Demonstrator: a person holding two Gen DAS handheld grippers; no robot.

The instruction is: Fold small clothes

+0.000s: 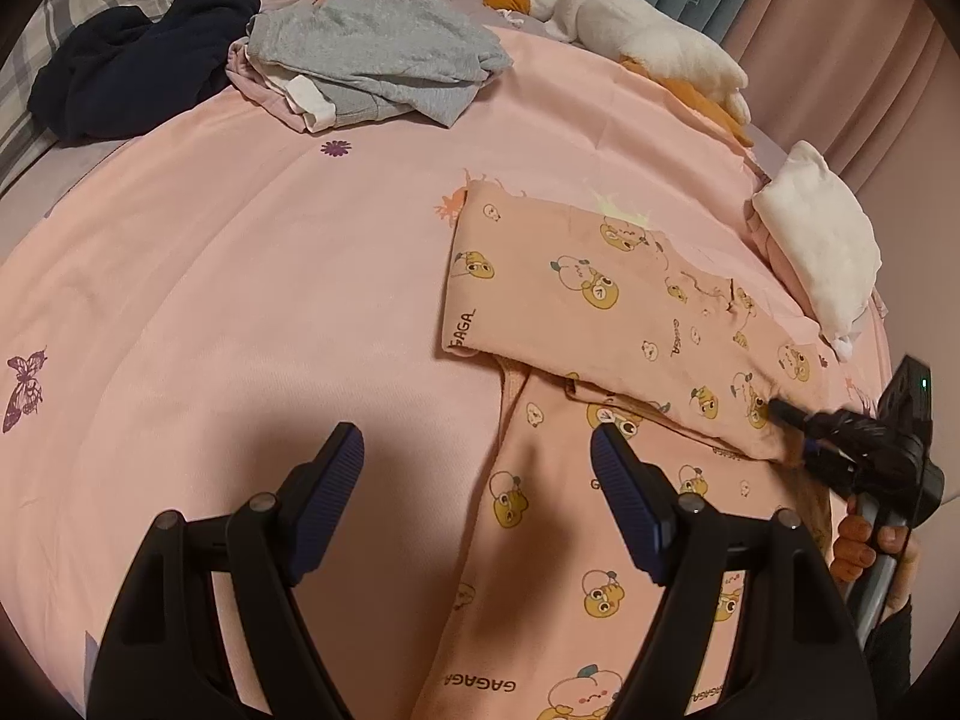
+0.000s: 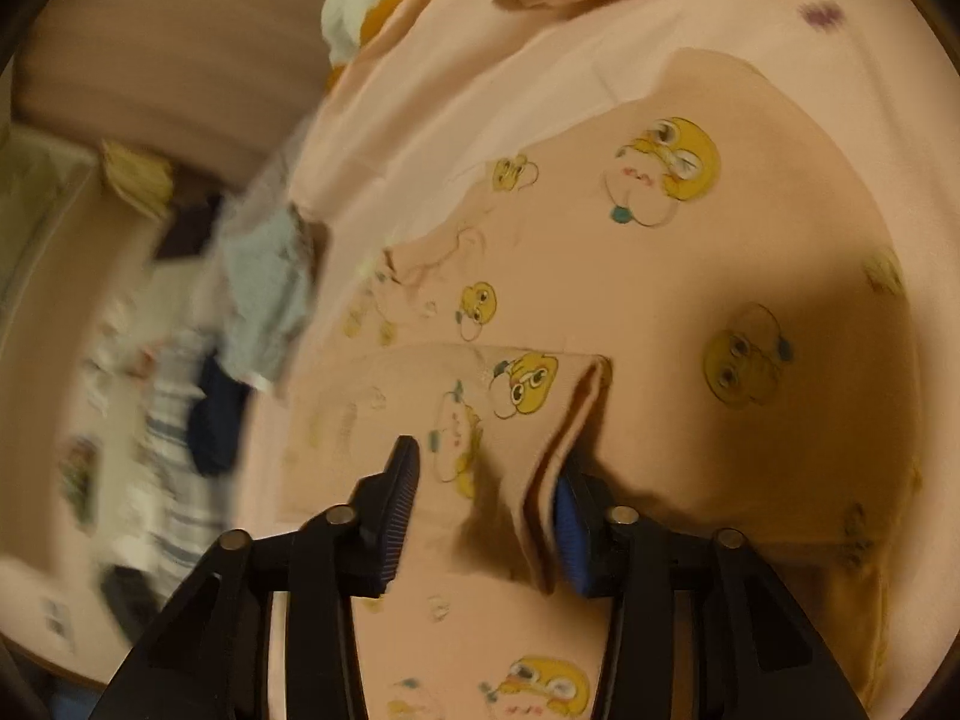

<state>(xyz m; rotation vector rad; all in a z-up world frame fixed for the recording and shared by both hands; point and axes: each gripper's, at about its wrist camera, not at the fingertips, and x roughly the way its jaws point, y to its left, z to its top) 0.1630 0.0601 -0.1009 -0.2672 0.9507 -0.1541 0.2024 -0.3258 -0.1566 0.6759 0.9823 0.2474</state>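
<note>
A pink garment printed with yellow cartoon faces (image 1: 606, 300) lies on the pink bedsheet (image 1: 240, 300), one part folded over the rest. My left gripper (image 1: 477, 462) is open and empty, hovering over the garment's lower part near its left edge. My right gripper (image 1: 780, 408) reaches in from the right at the folded corner. In the right wrist view the right gripper (image 2: 486, 480) is open, with a fold of the garment (image 2: 690, 312) lying between its fingers against the right pad (image 2: 570, 534). That view is blurred.
A grey garment (image 1: 372, 54) and a dark navy one (image 1: 138, 60) lie heaped at the far side of the bed. A white and orange plush toy (image 1: 648, 42) lies at the back right. Folded white and pink clothes (image 1: 822, 240) are stacked at the right edge.
</note>
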